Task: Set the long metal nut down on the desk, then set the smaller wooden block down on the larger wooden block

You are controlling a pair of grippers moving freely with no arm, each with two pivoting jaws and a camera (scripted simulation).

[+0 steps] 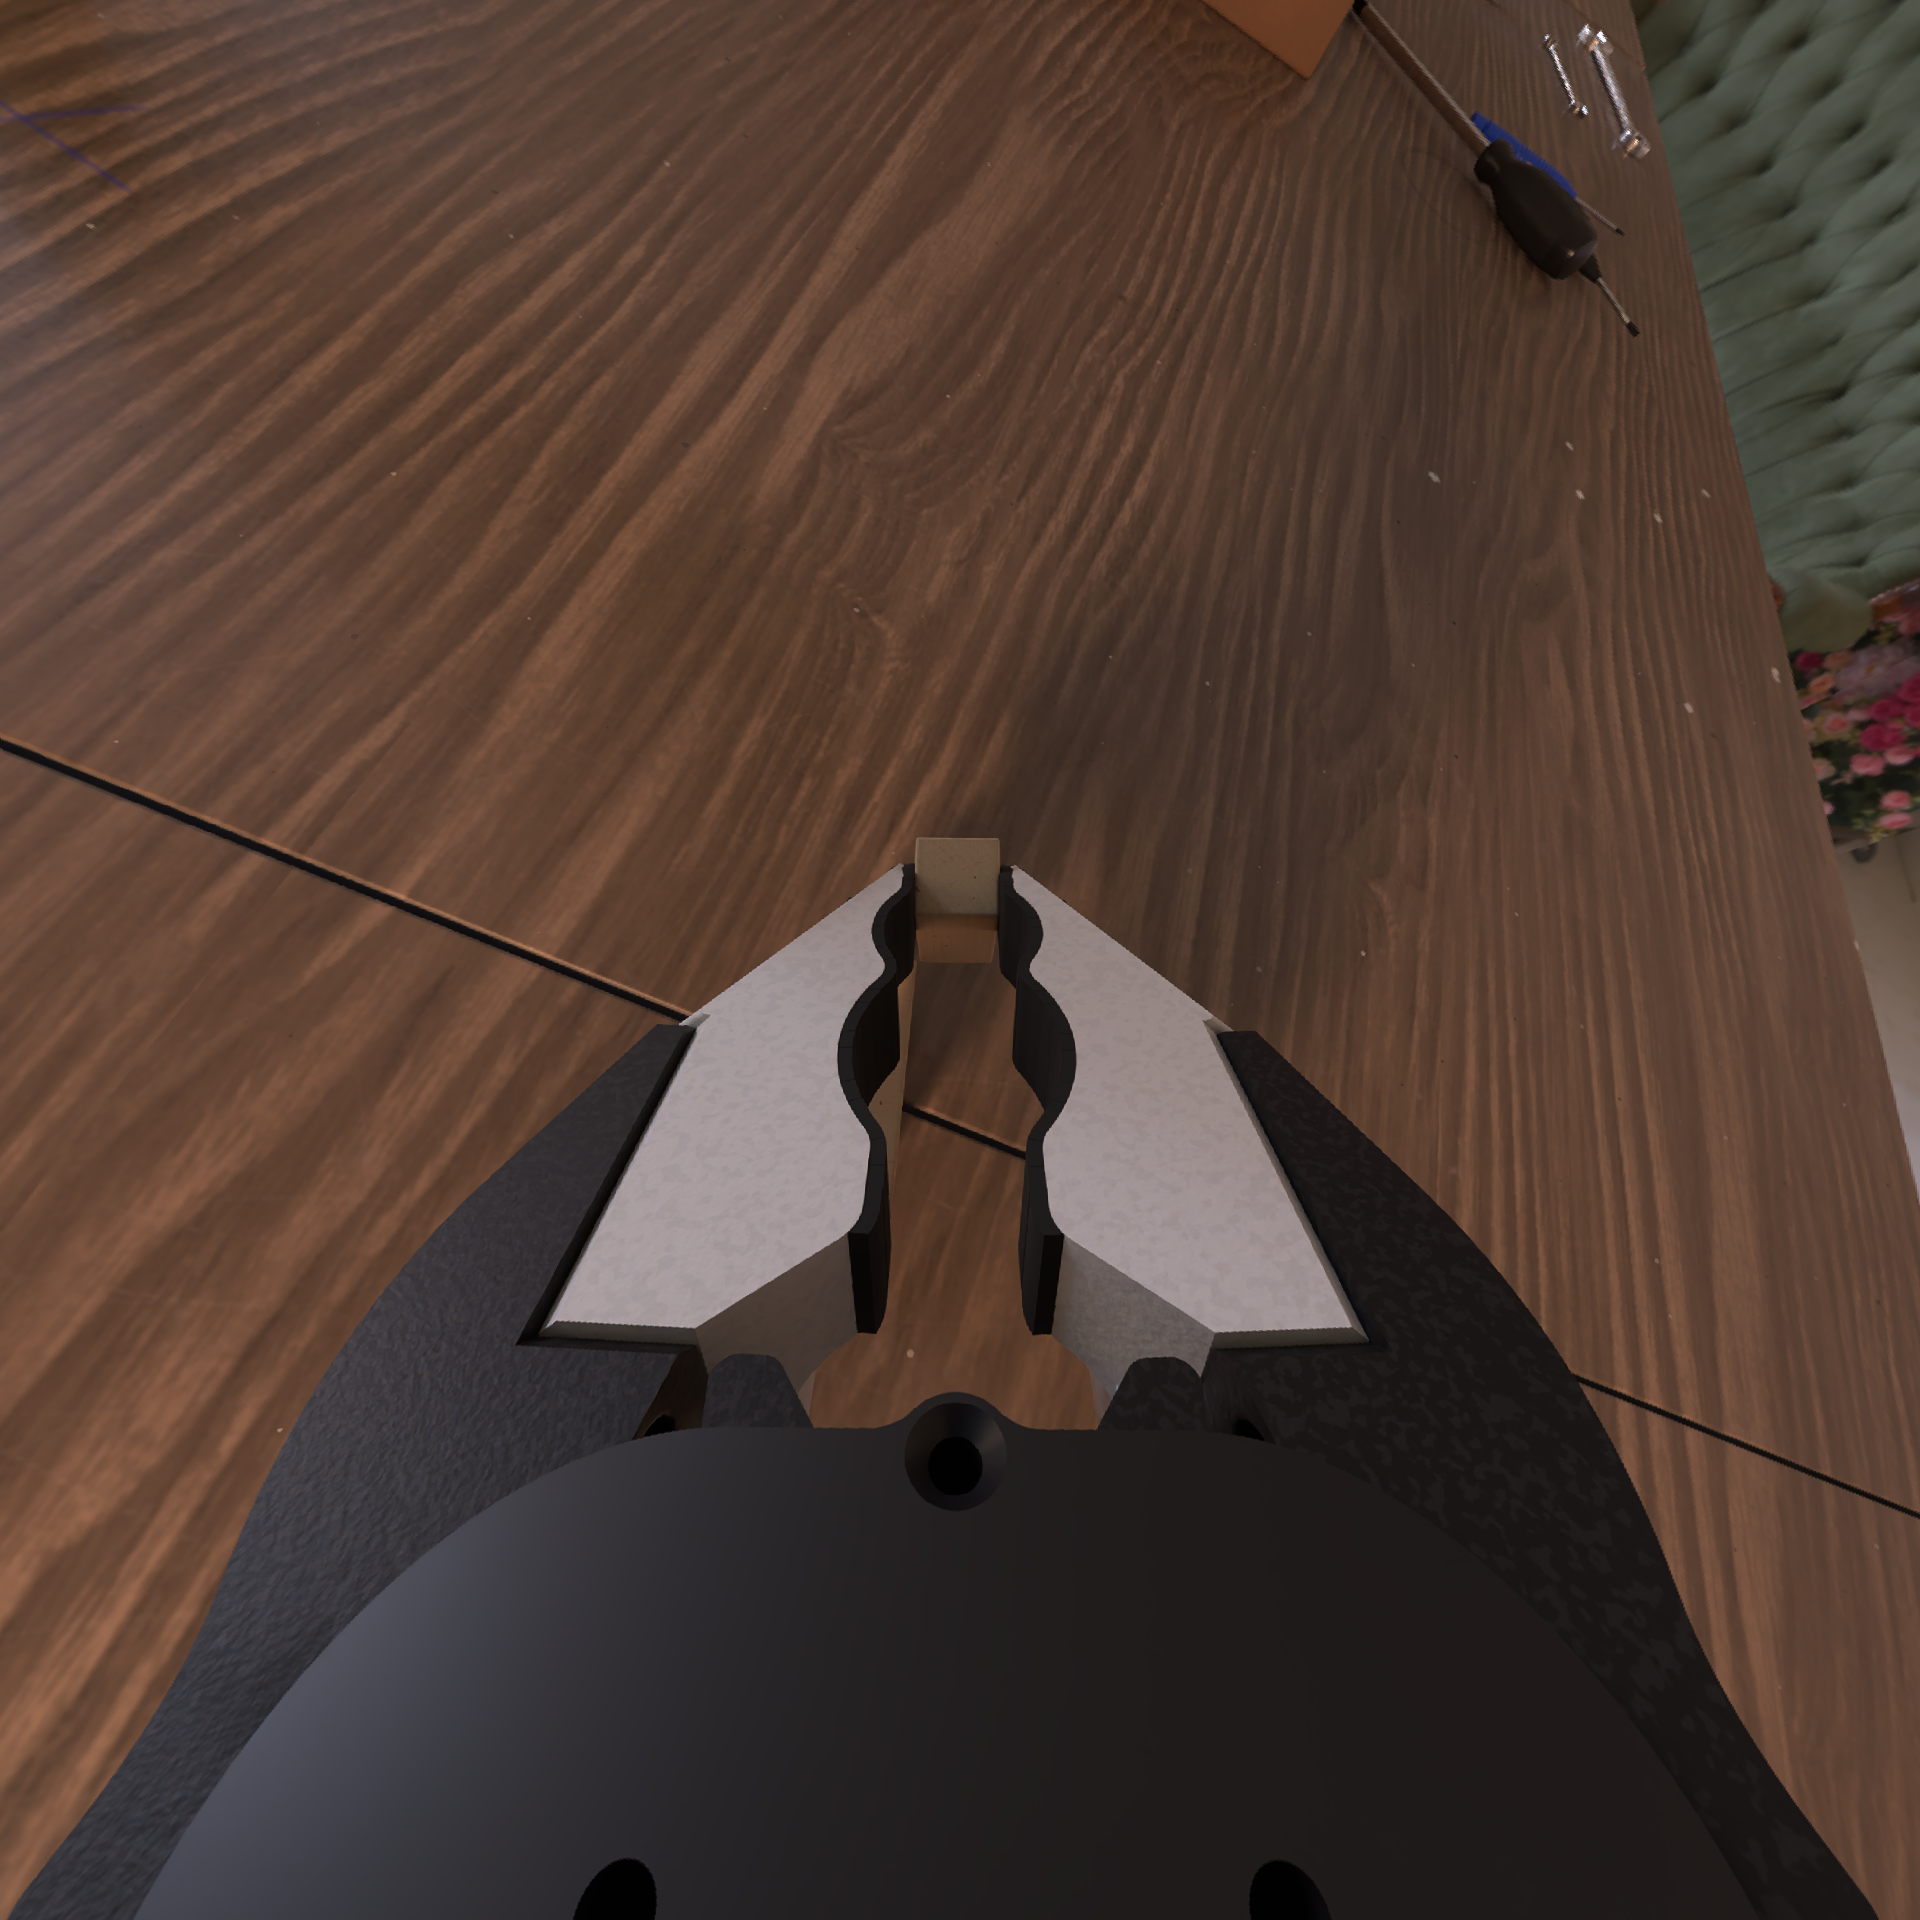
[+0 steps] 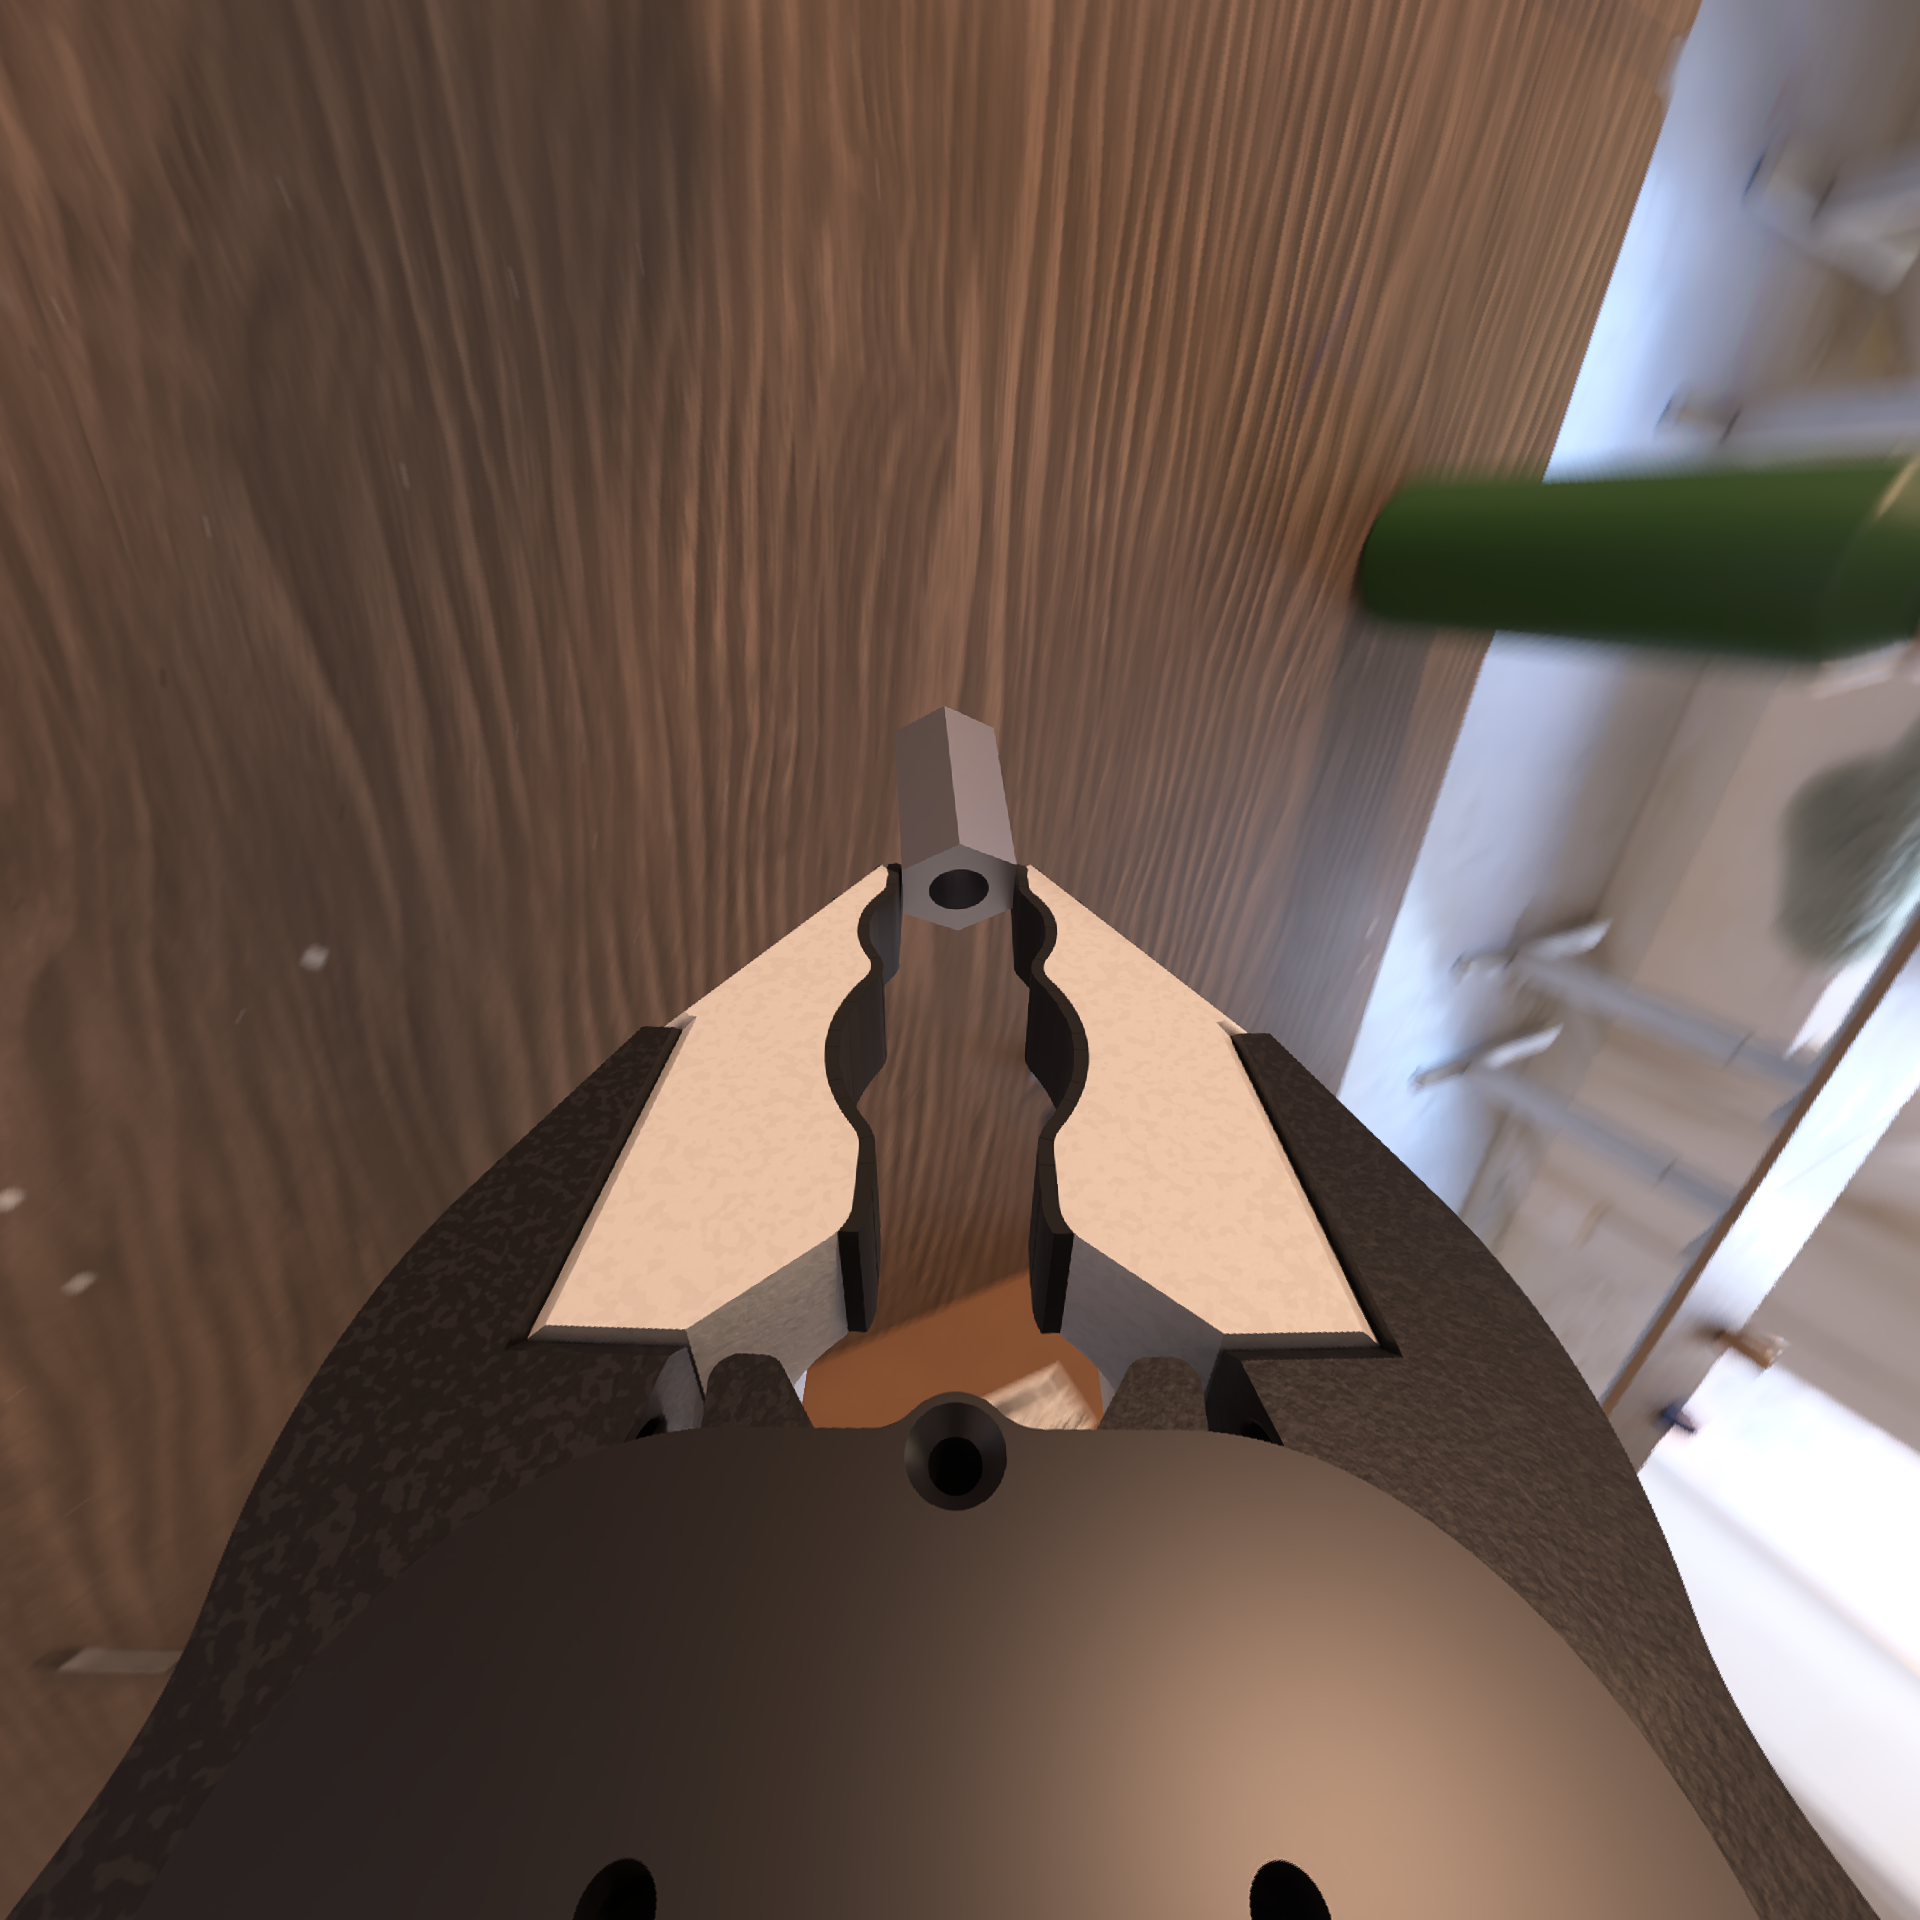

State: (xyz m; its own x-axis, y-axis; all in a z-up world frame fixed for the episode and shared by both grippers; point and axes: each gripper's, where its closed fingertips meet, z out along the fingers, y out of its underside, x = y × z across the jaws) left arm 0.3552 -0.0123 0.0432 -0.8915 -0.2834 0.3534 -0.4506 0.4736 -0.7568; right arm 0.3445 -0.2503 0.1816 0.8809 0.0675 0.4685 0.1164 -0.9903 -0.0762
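Note:
In the left wrist view my left gripper (image 1: 957, 902) is shut on a small pale wooden block (image 1: 957, 875) and holds it above the brown wooden desk (image 1: 623, 468). A corner of a larger orange-brown wooden block (image 1: 1283, 31) shows at the top edge. In the right wrist view my right gripper (image 2: 956, 894) is shut on a long grey hexagonal metal nut (image 2: 954, 821), its bored end facing the camera, above the desk (image 2: 520, 520). An orange-brown block (image 2: 935, 1361) shows partly below, between the finger bases.
A black-and-blue screwdriver (image 1: 1527, 197) and two small bolts (image 1: 1590, 88) lie at the far right near the desk edge (image 1: 1766, 623), with green fabric (image 1: 1829, 260) beyond. A green cylinder (image 2: 1642, 561) lies blurred at the right desk edge in the right wrist view.

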